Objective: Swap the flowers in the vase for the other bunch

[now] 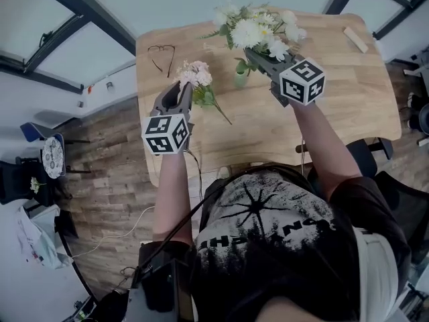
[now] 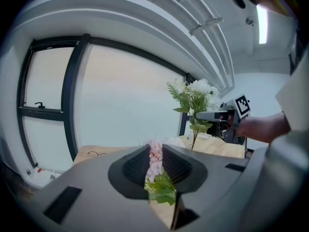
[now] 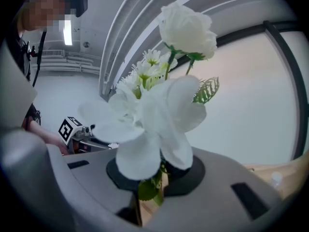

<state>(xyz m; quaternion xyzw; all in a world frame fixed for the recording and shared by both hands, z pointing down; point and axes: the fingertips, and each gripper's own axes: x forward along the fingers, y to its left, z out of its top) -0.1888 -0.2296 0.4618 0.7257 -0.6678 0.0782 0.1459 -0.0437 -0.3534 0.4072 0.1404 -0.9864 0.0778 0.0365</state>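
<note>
My left gripper is shut on a bunch of pink flowers, whose green stem trails over the wooden table. In the left gripper view the pink blooms and leaves sit between the jaws of that gripper. My right gripper is shut on the white bunch near the table's far edge. The white petals fill the right gripper view above that gripper. A small green vase stands just below the white bunch; I cannot tell whether its stems are inside.
A pair of glasses lies at the table's far left. A pale wooden block lies at the far right. From the left gripper view the white bunch and the right gripper show against the window.
</note>
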